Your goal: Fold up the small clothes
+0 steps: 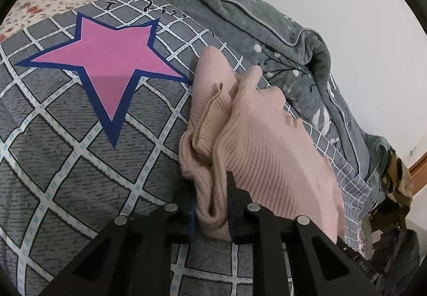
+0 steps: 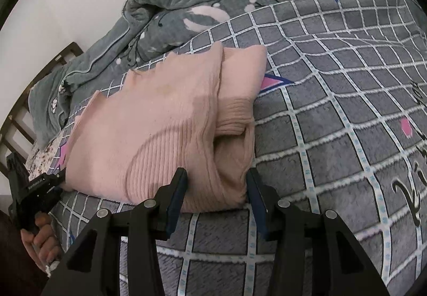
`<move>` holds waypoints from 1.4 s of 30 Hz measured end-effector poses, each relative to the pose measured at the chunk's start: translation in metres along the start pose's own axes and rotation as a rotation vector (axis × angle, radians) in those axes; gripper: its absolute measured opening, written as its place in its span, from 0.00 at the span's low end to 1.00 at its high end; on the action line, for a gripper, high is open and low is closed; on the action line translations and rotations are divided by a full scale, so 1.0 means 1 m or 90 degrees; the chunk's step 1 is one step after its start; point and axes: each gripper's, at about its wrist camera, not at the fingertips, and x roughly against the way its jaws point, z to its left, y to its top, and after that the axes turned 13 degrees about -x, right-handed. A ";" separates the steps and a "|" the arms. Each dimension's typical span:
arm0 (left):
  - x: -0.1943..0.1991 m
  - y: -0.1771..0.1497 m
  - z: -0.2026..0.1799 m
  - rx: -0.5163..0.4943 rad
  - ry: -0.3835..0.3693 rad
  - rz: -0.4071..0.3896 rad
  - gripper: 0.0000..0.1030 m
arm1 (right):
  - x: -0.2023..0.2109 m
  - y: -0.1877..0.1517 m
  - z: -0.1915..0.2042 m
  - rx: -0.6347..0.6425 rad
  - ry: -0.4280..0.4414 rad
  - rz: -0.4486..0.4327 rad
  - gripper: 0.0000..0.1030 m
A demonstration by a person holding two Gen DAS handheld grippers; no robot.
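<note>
Both grippers, left gripper [image 1: 213,189] and right gripper [image 2: 216,183], clenched the folded pink ribbed knit garment [image 2: 160,119] along its six-o'clock edge, apparently to keep its layers together on the grey checked bed cover [image 2: 333,122].

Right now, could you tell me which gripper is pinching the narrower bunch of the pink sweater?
The left gripper: its fingers squeeze a thin fold of the pink sweater, while the right gripper spans a thick roll.

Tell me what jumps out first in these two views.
The pink sweater lies folded on the grey checked blanket, and both grippers clamp its near edge: the left gripper pinches a fold, and the right gripper has its jaws around a thicker bunch. Next is the big pink star printed on the blanket, left of the sweater in the left view.
</note>
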 end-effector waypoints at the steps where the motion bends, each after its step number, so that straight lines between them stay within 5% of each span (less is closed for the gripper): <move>1: 0.000 0.000 0.000 0.002 -0.001 -0.001 0.15 | -0.001 0.001 0.000 -0.002 0.001 0.000 0.45; 5: 0.000 0.000 0.000 -0.001 -0.002 -0.002 0.14 | -0.003 0.003 -0.001 -0.006 0.004 0.000 0.44; 9: 0.001 0.000 0.001 0.005 -0.007 -0.007 0.13 | -0.001 0.003 -0.005 -0.021 0.027 0.001 0.16; 29: 0.024 -0.015 -0.009 -0.018 0.016 -0.032 0.10 | 0.044 -0.002 -0.001 -0.013 0.058 -0.052 0.12; 42: 0.083 -0.078 -0.042 -0.057 0.016 -0.034 0.10 | 0.101 -0.048 -0.027 0.009 0.034 -0.082 0.10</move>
